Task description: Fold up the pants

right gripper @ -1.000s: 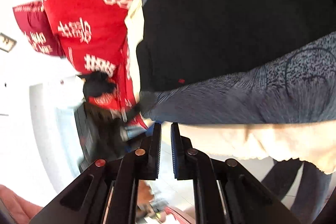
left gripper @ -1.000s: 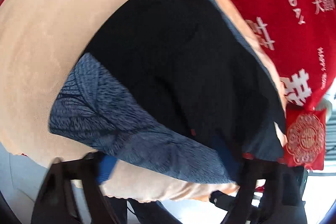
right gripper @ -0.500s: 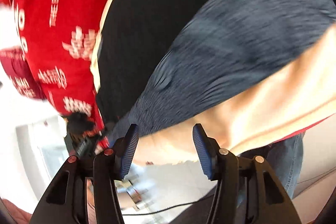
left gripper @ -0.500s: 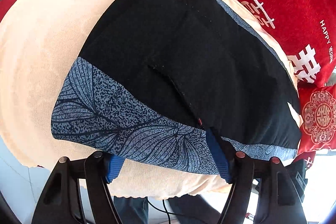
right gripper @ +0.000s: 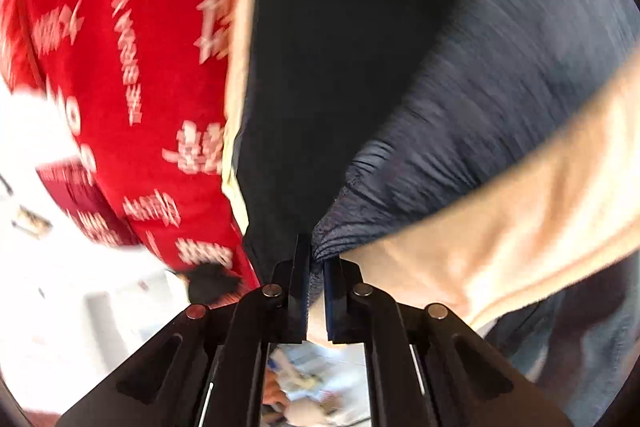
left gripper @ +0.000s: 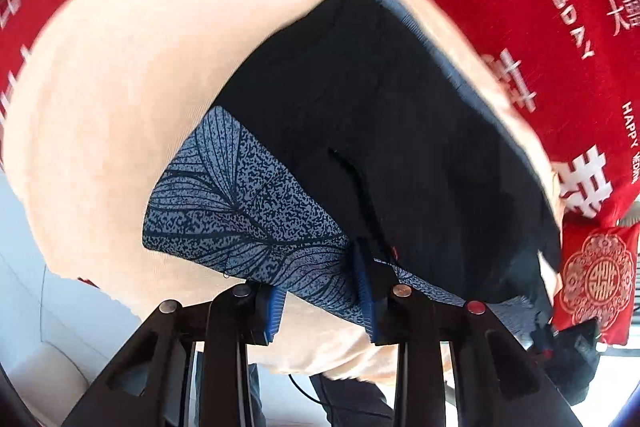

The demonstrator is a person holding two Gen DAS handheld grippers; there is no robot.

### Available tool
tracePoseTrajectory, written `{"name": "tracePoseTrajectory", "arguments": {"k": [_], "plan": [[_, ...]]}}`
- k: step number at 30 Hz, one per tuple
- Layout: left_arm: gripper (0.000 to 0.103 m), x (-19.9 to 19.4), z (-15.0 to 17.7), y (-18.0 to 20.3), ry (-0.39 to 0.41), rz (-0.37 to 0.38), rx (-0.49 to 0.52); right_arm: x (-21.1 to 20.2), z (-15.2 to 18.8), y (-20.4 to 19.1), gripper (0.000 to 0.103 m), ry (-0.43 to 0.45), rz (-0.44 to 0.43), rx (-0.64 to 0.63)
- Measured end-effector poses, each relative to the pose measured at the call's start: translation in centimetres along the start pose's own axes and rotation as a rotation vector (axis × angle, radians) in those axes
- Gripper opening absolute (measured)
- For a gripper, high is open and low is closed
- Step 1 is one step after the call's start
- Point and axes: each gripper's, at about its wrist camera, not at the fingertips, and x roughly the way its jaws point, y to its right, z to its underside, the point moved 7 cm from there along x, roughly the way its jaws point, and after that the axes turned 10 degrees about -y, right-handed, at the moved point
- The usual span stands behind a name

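Left wrist view shows the pants (left gripper: 360, 131), black with a blue-grey leaf-patterned band along one edge, lying flat on a peach-coloured cloth (left gripper: 140, 107) that is spread over a red cover (left gripper: 560, 7) printed with white characters and lettering. The left gripper (left gripper: 320, 295) sits at the near edge of that patterned band, its blue-padded fingers (left gripper: 366, 291) set apart with the band's edge lying between them; one finger rests on top of the fabric near the dark seam that runs up the garment, while the other is at the band's lower edge against the peach cloth, and the two have not met on the cloth. A small red cushion (left gripper: 596, 275) with a round white emblem lies at the far right, just beside the corner of the pants. Right wrist view is blurred, but the right gripper (right gripper: 316, 283) is drawn nearly together with a bunched corner of the pants (right gripper: 400, 87) pinched between its fingers, where the black panel and the patterned band meet. The peach cloth (right gripper: 520, 219) runs under it to the right, and the red cover (right gripper: 132, 67) fills the left.
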Motion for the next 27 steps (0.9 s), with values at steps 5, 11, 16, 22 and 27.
{"name": "tracePoseTrajectory", "arguments": {"k": [5, 11, 16, 22, 27], "plan": [[0.033, -3.5, -4.7, 5.2, 0.124, -0.014, 0.051, -0.2, -5.0, -8.5, 0.006, -0.085, 0.084, -0.186], [0.033, -2.6, -14.7, 10.3, 0.238, -0.059, 0.124, 1.3, -14.6, -14.7, 0.006, -0.180, 0.167, -0.354], [0.079, 2.7, -22.4, 10.4, 0.280, -0.214, 0.094, 6.3, -22.9, -13.4, 0.006, -0.259, 0.298, -0.348], [0.085, 7.3, -25.4, 8.5, 0.231, -0.312, -0.009, 10.6, -28.4, -7.6, 0.006, -0.295, 0.392, -0.271], [0.085, 2.0, -23.9, 9.8, 0.306, -0.332, 0.039, 9.7, -27.0, -10.1, 0.021, -0.311, 0.477, -0.391]]}}
